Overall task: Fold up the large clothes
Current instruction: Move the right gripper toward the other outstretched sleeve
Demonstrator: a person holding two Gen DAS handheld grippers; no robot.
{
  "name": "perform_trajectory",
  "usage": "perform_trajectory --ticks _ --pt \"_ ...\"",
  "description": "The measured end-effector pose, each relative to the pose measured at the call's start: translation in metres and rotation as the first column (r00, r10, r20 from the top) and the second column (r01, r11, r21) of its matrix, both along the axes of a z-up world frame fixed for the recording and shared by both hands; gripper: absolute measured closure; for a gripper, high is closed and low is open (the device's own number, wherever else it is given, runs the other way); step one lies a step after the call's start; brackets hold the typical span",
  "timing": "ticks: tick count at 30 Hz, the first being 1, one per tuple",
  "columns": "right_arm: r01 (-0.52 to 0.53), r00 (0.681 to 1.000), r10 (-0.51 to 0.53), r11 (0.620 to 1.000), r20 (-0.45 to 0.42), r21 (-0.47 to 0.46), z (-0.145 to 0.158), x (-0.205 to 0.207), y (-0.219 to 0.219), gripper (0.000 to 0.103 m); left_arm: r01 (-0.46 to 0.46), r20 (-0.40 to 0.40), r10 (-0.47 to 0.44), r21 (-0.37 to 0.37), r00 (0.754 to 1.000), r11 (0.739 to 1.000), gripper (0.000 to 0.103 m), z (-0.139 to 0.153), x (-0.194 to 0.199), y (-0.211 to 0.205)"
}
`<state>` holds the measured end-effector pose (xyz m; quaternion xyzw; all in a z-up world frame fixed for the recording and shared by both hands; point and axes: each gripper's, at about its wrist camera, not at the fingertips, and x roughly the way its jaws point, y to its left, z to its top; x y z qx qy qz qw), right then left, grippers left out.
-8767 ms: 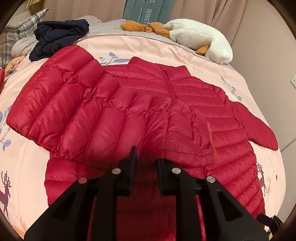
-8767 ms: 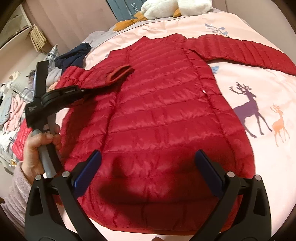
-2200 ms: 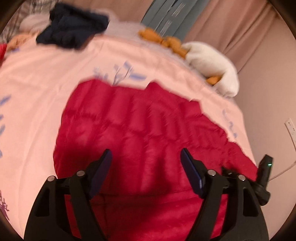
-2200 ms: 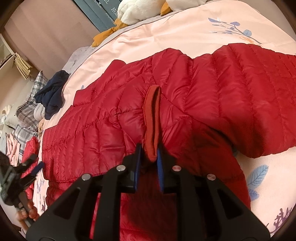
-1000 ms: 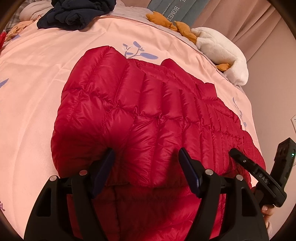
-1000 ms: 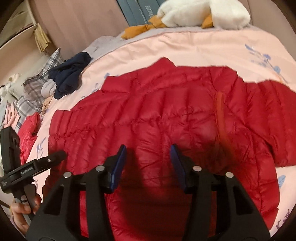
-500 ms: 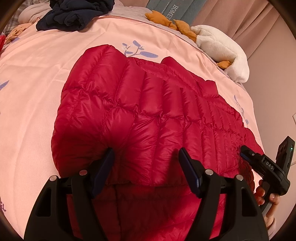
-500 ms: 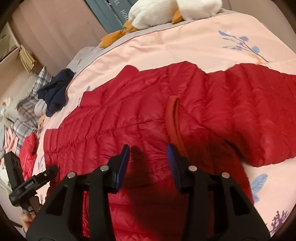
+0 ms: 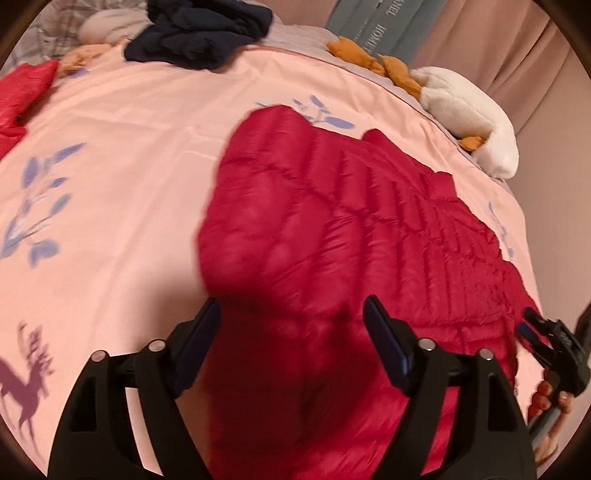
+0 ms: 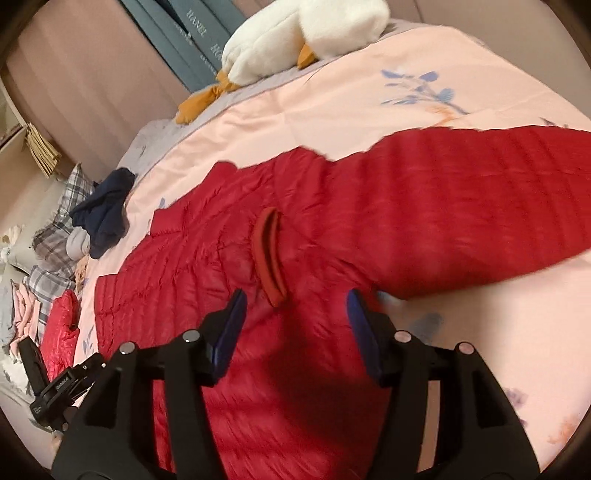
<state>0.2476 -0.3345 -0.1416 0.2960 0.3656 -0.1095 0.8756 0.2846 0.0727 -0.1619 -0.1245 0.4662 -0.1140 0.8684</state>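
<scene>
On the bed's pink duvet [image 9: 122,155], printed with blue sprigs and deer, lies the red puffer jacket [image 9: 332,229], folded in on itself with both sleeves laid across the body. Seen from the right wrist camera, one quilted sleeve [image 10: 461,206] runs across from the right side and ends in a darker ribbed cuff [image 10: 269,254], which rests on the jacket's chest just ahead of the right gripper [image 10: 295,325]. That gripper's fingers [image 10: 229,332] are spreading apart; nothing is pinched between them, and the cuff lies free beyond their tips. The left gripper [image 9: 291,343] hangs over the lower part of the jacket, its fingers [image 9: 388,350] spread wide and opening further, with red fabric beneath the gap but no pad pressing on it. At the right edge of the left wrist view, a hand [image 9: 550,398] grips the handle of the other gripper beside the jacket's hem.

Near the head of the bed sits a white plush toy [image 10: 295,40] with orange feet, in front of a teal headboard. A dark navy garment [image 9: 195,33] lies crumpled at the far corner of the duvet, with plaid fabric [image 10: 59,229] and another red garment [image 10: 59,325] off to that side. Both views are blurred by motion.
</scene>
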Motion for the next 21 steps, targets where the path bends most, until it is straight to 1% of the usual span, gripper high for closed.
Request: perform_trajectory --ticks 1,2,4,5,7,9,14,16,18,20,21 --pt "0.008 1.000 -0.009 1.000 0.004 0.008 0.001 -0.010 -0.005 0.042 -0.002 0.004 0.002 -0.003 1.000 1.000 0.023 0.001 -0.005 0.004" --pt "0.017 1.000 -0.017 1.000 0.004 0.016 0.000 -0.018 -0.008 0.039 -0.006 0.005 0.006 -0.009 1.000 1.000 0.023 0.001 -0.013 0.007" --pt "0.034 0.999 -0.034 0.999 0.007 0.036 -0.001 -0.034 -0.015 0.036 -0.011 0.003 0.011 -0.019 1.000 1.000 0.022 0.002 -0.026 0.012" --pt "0.048 0.999 -0.049 0.998 0.004 0.049 -0.003 -0.045 -0.020 0.033 -0.012 0.004 0.012 -0.024 1.000 1.000 0.022 0.003 -0.034 0.013" --pt "0.075 0.997 -0.075 0.995 -0.002 0.070 -0.007 -0.064 -0.027 0.030 -0.022 0.009 0.022 -0.027 1.000 0.999 0.017 0.004 -0.057 0.015" --pt "0.095 0.995 -0.097 0.989 0.016 0.113 -0.009 -0.085 -0.036 0.026 -0.030 0.020 0.030 -0.031 0.999 0.999 0.016 0.005 -0.080 0.015" --pt "0.137 0.988 -0.148 0.972 0.046 0.191 -0.012 -0.122 -0.057 0.020 -0.011 0.051 0.010 0.014 0.999 1.000 0.010 0.013 -0.123 0.005" --pt "0.154 0.984 -0.168 0.966 0.052 0.207 -0.014 -0.134 -0.065 0.018 0.009 0.068 -0.011 0.027 0.998 1.000 0.009 0.018 -0.139 -0.001" --pt "0.180 0.980 -0.195 0.958 0.043 0.223 -0.017 -0.145 -0.074 0.016 0.019 0.085 -0.022 0.042 0.996 0.999 0.007 0.023 -0.151 -0.008" --pt "0.199 0.977 -0.212 0.950 0.030 0.240 -0.021 -0.155 -0.085 0.015 0.032 0.088 -0.036 0.049 0.995 0.998 0.001 0.023 -0.162 -0.015" --pt "0.206 0.975 -0.218 0.948 0.027 0.244 -0.023 -0.156 -0.088 0.015 0.039 0.085 -0.043 0.049 0.995 0.998 0.001 0.023 -0.164 -0.017"
